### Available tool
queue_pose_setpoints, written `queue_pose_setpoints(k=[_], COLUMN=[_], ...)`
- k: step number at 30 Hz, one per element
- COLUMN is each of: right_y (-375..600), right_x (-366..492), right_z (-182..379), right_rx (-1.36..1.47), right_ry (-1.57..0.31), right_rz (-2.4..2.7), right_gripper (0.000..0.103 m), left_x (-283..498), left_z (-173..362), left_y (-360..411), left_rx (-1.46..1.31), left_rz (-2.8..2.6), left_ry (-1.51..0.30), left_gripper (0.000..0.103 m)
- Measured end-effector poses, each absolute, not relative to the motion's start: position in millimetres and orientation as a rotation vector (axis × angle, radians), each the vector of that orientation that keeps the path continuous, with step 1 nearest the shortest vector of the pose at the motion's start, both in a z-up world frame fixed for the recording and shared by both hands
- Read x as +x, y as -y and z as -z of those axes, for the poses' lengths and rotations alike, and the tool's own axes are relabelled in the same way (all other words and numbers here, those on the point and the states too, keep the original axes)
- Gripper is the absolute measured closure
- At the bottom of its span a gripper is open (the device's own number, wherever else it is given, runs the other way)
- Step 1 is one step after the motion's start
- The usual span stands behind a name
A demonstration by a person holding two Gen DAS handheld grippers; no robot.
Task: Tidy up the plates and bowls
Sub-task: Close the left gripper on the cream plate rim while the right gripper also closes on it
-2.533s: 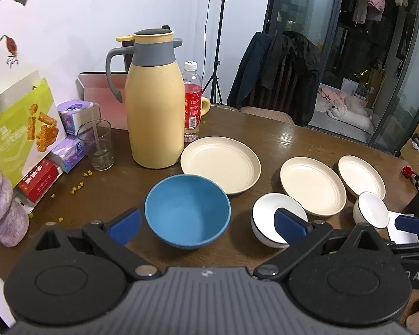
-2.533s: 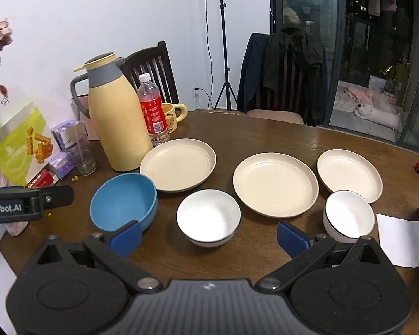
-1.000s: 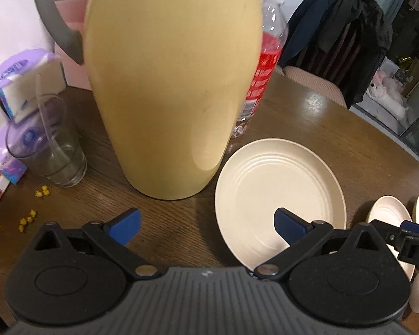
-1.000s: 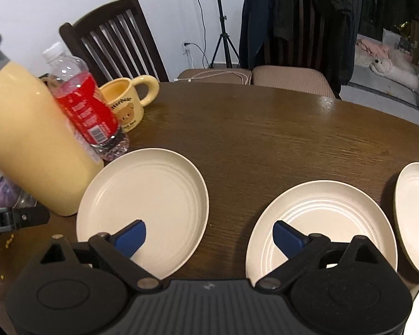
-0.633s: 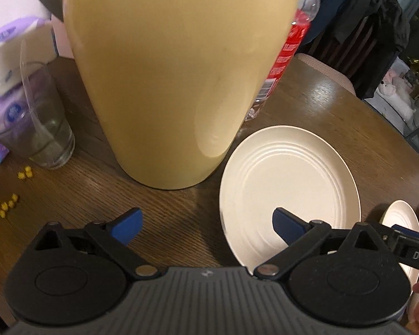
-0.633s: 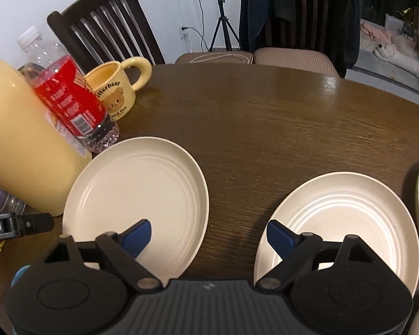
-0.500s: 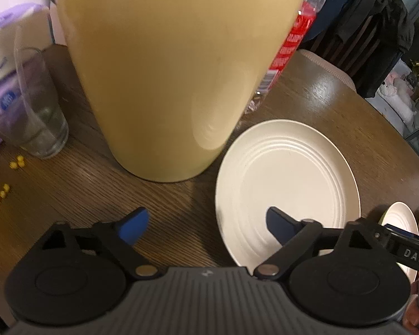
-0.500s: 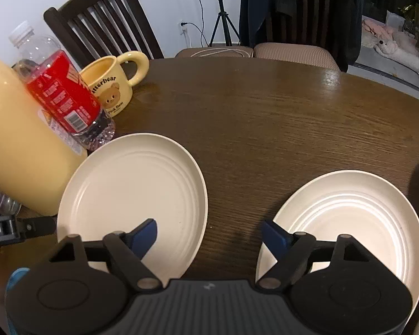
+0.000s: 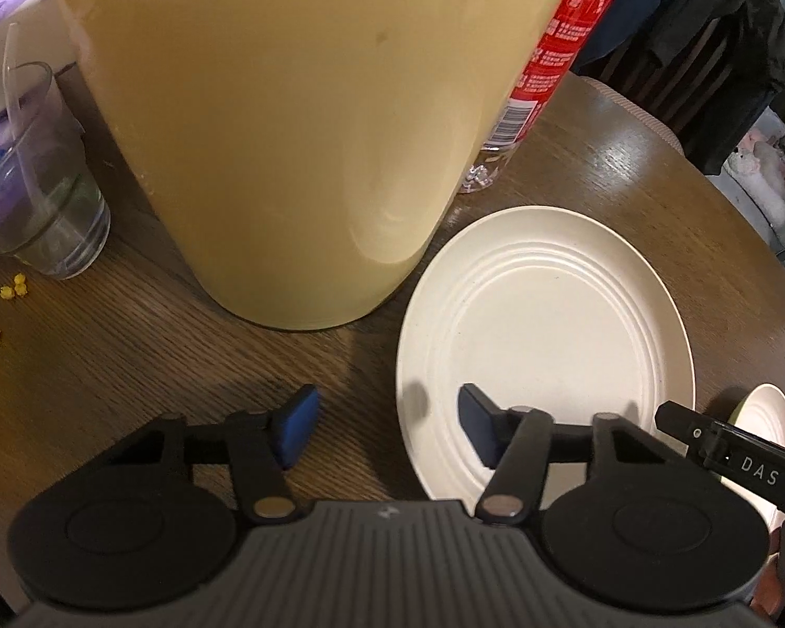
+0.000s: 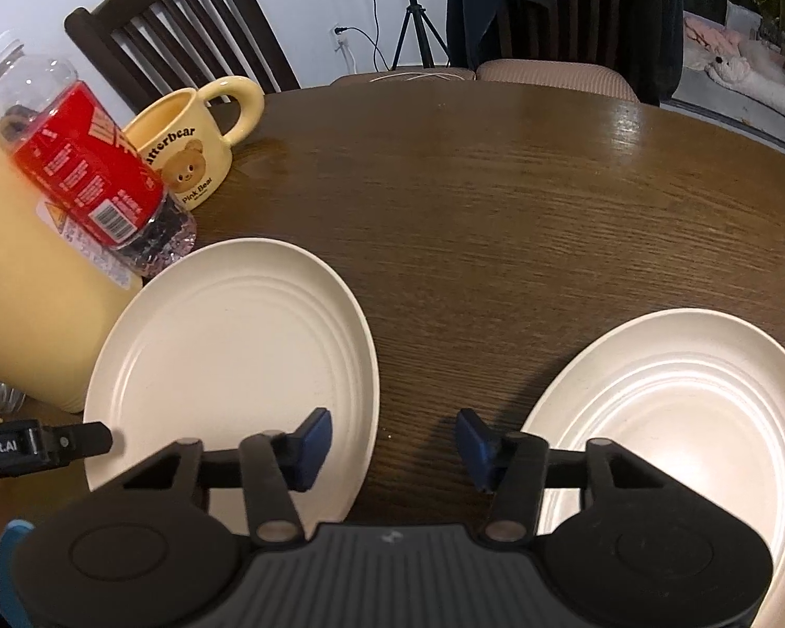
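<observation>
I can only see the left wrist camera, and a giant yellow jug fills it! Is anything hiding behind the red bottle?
Observer: Yes, a yellow mug with a bear on it stands just behind the bottle.
Operator: What is my other gripper doing?
Observer: The right gripper straddles the right rim of the cream plate. Its jaws are closing but not yet pinching the rim.
Operator: Is anything behind the mug?
Observer: A dark wooden chair with a slatted back stands at the table's far edge.
</observation>
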State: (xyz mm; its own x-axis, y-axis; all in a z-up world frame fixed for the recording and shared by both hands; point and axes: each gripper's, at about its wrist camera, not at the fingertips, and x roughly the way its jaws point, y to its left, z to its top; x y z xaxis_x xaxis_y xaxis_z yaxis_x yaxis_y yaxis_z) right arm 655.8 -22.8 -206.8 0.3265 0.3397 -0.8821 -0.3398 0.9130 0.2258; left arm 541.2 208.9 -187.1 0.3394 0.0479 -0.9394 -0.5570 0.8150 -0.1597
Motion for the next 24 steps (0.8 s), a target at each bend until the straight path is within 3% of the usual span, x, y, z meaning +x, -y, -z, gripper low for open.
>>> queue_pose_setpoints(k=[9, 20, 24], right_y=[24.3, 24.1, 19.7], right_x=[660.3, 659.6, 656.1], right_z=[211.7, 211.2, 209.8], right_rx=[0.027, 0.052, 0.03], right_ry=[-1.157, -1.16, -1.15], right_rz=[-0.461, -0.491, -0.495], right_gripper=[0.068, 0.092, 0.095], left_x=[543.5, 549.4, 553.7], left_z=[193.2, 199.4, 198.1], left_y=[-210.7, -206.2, -200.8], left_rx=[-0.52, -0.519, -0.479], left_rz=[-0.433, -0.398, -0.396], left_ry=[-1.187, -1.187, -1.186], left_gripper=[0.056, 0.092, 0.092])
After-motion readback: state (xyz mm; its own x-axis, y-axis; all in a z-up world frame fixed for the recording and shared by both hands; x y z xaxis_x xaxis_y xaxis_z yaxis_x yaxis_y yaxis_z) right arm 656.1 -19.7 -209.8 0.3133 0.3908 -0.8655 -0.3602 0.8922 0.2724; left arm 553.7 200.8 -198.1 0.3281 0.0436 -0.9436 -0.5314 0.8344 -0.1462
